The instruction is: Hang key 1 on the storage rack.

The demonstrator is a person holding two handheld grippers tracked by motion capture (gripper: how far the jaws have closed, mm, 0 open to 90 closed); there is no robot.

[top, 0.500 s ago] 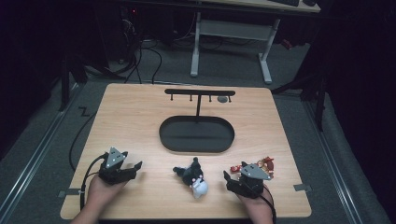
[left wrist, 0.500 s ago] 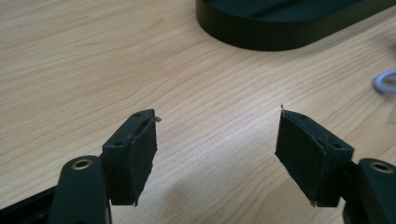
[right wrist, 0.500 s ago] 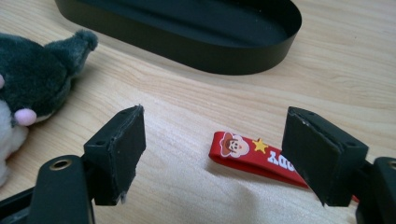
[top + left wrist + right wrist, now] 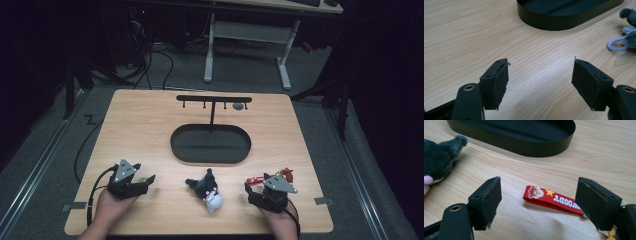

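While the red strap [image 4: 554, 200] lies flat on the table [image 4: 150, 125] between the spread jaws of the right gripper [image 4: 537, 202], nothing grips it yet; it reads WOODY, with a cartoon face and a yellow star at one end. The pads stand on either side of it, clear of it, so this looks like the approach before a pick. In the high view the strap [image 4: 256, 180] sits just beside the right gripper [image 4: 257, 192] near the front right of the table. Left of it lies a plush toy [image 4: 207, 190], dark with a white part and a pale loop [image 4: 615, 46], untouched. The left gripper [image 4: 142, 181] hovers over bare wood at the front left, jaws wide apart, holding nothing. Behind both lies a black oval tray [image 4: 210, 159], empty, with a hook rack [image 4: 214, 100] rising from it; one small grey thing hangs at its right end, too small to identify. Judged from this, hanging or placing work has barely begun: strap and plush toy both remain to be picked.
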